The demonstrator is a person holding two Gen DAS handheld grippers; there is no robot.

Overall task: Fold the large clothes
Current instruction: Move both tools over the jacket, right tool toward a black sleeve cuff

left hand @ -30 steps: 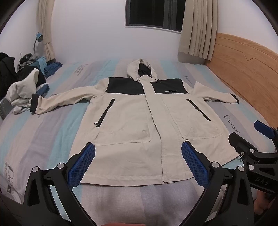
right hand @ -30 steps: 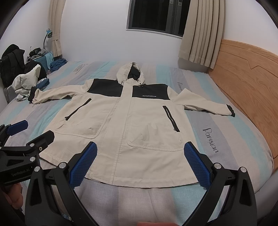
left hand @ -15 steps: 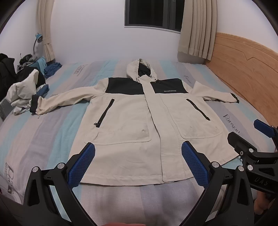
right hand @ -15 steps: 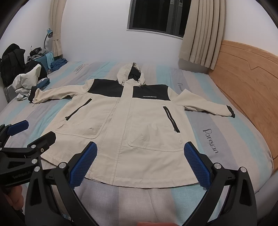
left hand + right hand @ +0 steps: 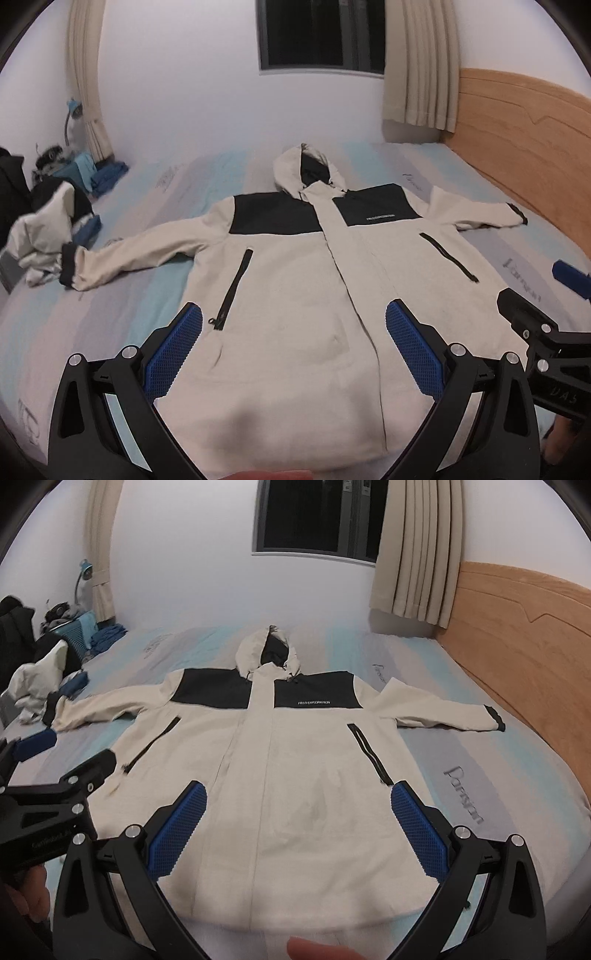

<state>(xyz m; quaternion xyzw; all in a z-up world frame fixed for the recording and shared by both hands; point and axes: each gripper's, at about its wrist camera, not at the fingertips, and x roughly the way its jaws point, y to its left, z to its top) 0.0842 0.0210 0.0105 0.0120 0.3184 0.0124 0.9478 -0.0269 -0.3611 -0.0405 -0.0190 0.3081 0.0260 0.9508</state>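
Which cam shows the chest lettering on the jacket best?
Right wrist. The white lettering on the jacket's dark chest panel sits near frame centre, large and sharp enough to read. In the left wrist view the same lettering is smaller, further off-centre and blurred, not legible.

jacket (image 5: 295, 295): cream, black shoulders | bedsheet (image 5: 122, 302): blue-grey stripes | gripper pads (image 5: 177, 830): blue

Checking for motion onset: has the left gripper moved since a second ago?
Yes. The left gripper has advanced over the jacket: the hem, earlier past its fingertips, now lies well behind them, and the headboard looms larger.
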